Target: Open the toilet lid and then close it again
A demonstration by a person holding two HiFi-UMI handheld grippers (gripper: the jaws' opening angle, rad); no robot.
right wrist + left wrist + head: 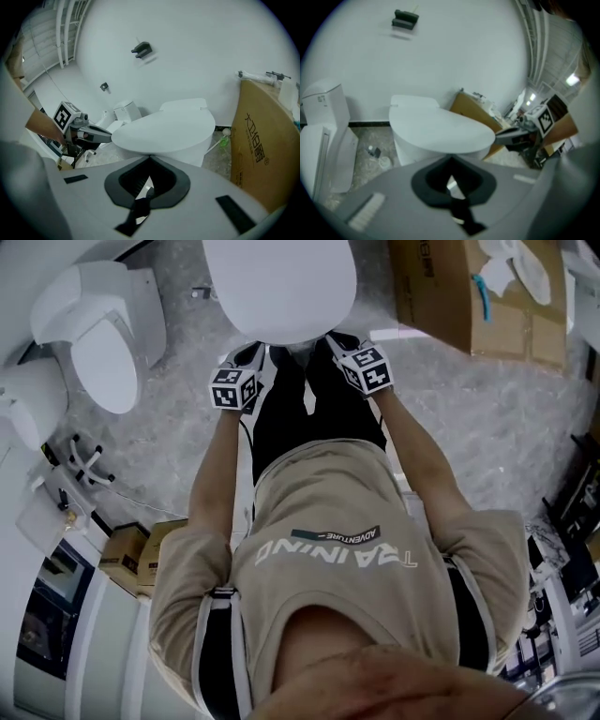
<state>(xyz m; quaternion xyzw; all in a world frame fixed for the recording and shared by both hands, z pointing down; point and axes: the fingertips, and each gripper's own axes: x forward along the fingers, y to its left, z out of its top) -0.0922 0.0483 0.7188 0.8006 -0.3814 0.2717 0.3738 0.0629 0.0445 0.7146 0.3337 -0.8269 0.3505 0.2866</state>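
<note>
The white toilet (279,287) stands in front of me with its lid (440,129) down flat; the lid (164,129) looks the same in the right gripper view. Both grippers hover at the lid's front edge, one on each side. My left gripper (450,158) is shut with nothing in it, just short of the rim. My right gripper (150,157) is also shut and holds nothing. In the head view the left gripper (251,362) and the right gripper (342,343) flank the bowl's front, their tips partly hidden. Each gripper's tip seems to reach the lid's side edge.
A second white toilet (98,334) stands at the left. A large cardboard box (469,287) sits close to the right of the toilet, seen also as the box (262,140). Small boxes (141,559) lie by my left side. A black fixture (142,48) hangs on the wall.
</note>
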